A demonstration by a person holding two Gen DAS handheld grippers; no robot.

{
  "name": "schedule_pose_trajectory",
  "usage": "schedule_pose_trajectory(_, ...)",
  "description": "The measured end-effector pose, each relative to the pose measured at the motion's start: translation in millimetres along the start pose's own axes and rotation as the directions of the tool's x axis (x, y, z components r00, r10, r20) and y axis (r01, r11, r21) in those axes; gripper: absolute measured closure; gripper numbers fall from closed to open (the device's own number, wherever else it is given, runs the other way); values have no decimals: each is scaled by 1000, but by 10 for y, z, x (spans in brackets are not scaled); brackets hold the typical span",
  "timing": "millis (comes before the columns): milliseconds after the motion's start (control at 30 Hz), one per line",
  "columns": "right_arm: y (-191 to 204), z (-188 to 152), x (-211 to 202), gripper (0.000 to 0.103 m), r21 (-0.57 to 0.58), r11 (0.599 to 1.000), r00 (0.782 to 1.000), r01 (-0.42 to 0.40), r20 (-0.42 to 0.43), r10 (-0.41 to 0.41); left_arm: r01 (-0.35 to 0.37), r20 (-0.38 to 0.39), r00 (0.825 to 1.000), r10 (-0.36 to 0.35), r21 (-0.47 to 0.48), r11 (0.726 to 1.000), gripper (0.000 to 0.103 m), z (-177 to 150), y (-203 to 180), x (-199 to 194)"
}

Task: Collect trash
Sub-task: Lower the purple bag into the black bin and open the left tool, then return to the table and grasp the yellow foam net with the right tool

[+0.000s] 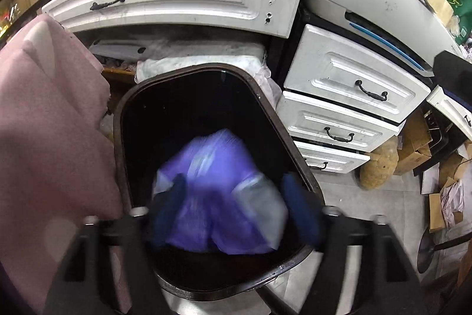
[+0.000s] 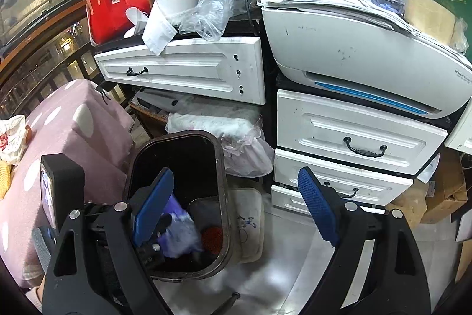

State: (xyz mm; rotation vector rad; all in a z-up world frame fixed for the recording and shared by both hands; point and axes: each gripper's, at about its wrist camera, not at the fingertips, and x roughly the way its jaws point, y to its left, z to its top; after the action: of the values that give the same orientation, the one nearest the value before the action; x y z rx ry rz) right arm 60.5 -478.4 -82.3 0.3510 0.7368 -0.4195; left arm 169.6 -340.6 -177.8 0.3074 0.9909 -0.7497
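Note:
A dark bin [image 1: 267,120] stands open on the floor below the white drawers. A purple plastic bag of trash [image 1: 218,197], blurred with motion, sits between the blue fingers of my left gripper [image 1: 236,208] over the bin's mouth. The fingers stand wide apart at the bag's sides; I cannot tell whether they touch it. In the right wrist view the same bag [image 2: 180,232] is inside the bin [image 2: 224,197], with the left gripper beside it. My right gripper [image 2: 236,208] is open and empty, to the right of the bin above the floor.
White drawers [image 2: 354,138] and a printer [image 2: 354,49] stand right of the bin. A pink dotted cloth [image 2: 73,132] covers something on the left. A white tray [image 2: 250,223] leans beside the bin. Cardboard boxes [image 1: 419,149] lie at right.

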Motion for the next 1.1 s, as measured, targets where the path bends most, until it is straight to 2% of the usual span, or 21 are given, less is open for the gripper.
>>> schedule_pose_trajectory(33,-5,3,-3,15,1,1000,1000,0,1,0,-4,8,1000,4,4,1000,17,-2,-13,-24)
schedule_pose_trajectory(100,-16,10,-20,14,8,1000,1000,2,8,-2,-6,21,1000,6,8,1000,9,-6,-57,-76)
schedule_pose_trajectory(133,-20,15,-27,13,11,1000,1000,4,9,-4,2,30,1000,-2,11,1000,8,-4,-80,-111)
schedule_pose_trajectory(300,-35,65,-121,10,14,1000,999,12,40,-12,12,73,997,-14,37,999,6,-4,-192,-326)
schedule_pose_trajectory(533,-47,162,-282,8,21,1000,996,4,91,-6,55,161,985,-62,45,997,6,-66,-273,-829)
schedule_pose_trajectory(633,1,187,-375,7,13,1000,993,-11,118,9,42,204,978,-52,54,998,6,-101,-284,-1074)
schedule_pose_trajectory(767,113,223,-508,6,-8,999,987,-40,158,40,63,265,962,-71,39,997,6,-163,-160,-1457)
schedule_pose_trajectory(933,330,280,-678,6,-56,995,977,-77,197,86,20,329,944,-14,-12,1000,6,-268,88,-1823)
schedule_pose_trajectory(1100,717,299,-768,6,-136,978,964,-161,191,185,-43,367,927,73,-90,995,6,-426,464,-2129)
